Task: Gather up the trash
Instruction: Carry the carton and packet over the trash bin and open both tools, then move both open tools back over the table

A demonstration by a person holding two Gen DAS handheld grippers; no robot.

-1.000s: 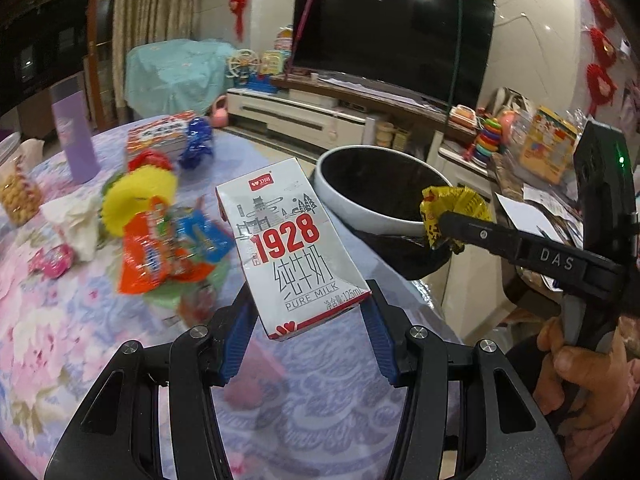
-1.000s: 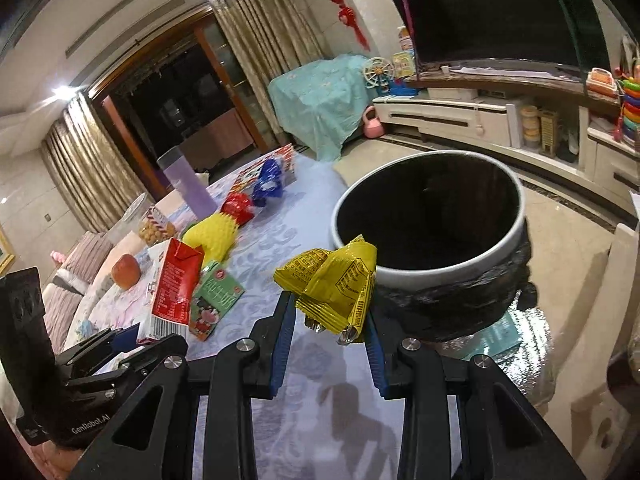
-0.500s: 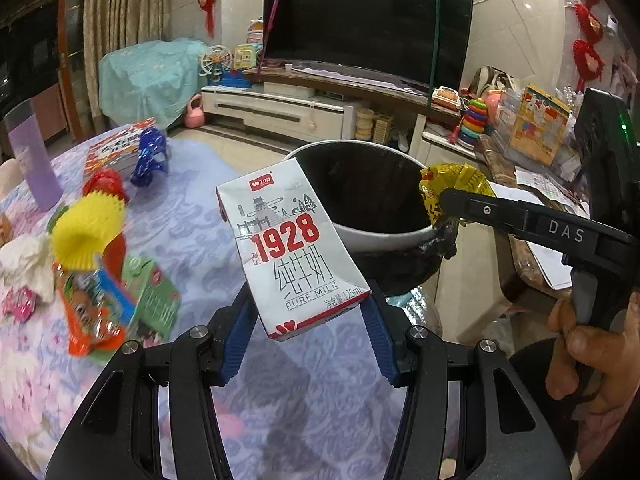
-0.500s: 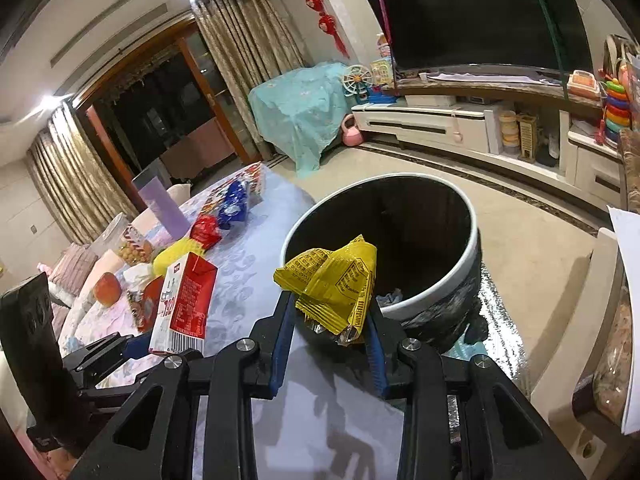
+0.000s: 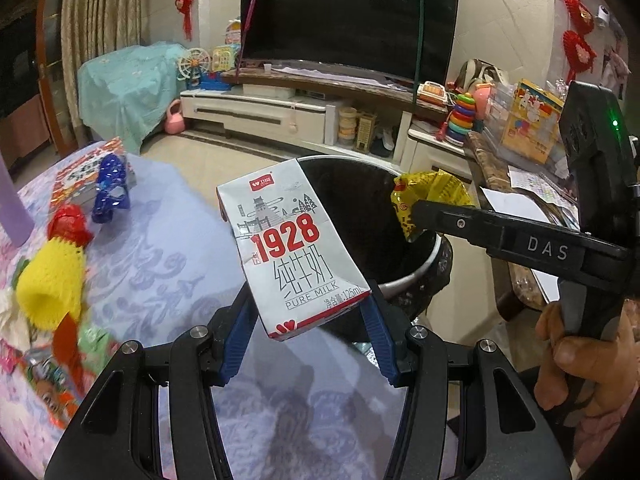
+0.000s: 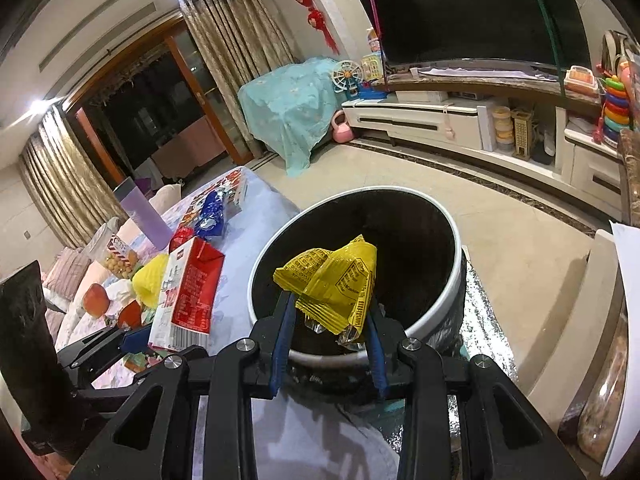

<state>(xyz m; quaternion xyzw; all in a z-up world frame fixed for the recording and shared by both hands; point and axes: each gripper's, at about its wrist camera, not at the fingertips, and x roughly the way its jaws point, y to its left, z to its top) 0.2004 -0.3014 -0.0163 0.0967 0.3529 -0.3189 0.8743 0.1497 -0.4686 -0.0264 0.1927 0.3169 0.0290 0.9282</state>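
Left gripper (image 5: 306, 322) pinches a milk carton (image 5: 294, 250) between blue pads; the carton reads "1928", "PURE MILK", "125mL", with Chinese characters and a red logo at the top corner. Its red side shows in the right wrist view (image 6: 188, 292). Right gripper (image 6: 328, 344) pinches a crumpled yellow wrapper (image 6: 334, 284) with small black print, unreadable; the gripper's side is stamped "DAS". The wrapper hangs over the near rim of the trash bin (image 6: 444, 308), white rim, black inside. The carton is held above the table edge (image 5: 168, 264), partly hiding the bin's left side. On the floral tablecloth toward the far edge: yellow knit item (image 5: 52, 288), red wrapper (image 5: 68, 220), blue wrapper (image 5: 110, 192), printed box (image 5: 78, 168). TV (image 5: 348, 16) behind. Versus 0.5 s ago, the wrapper is further over the bin opening, and the carton is nearer the bin.
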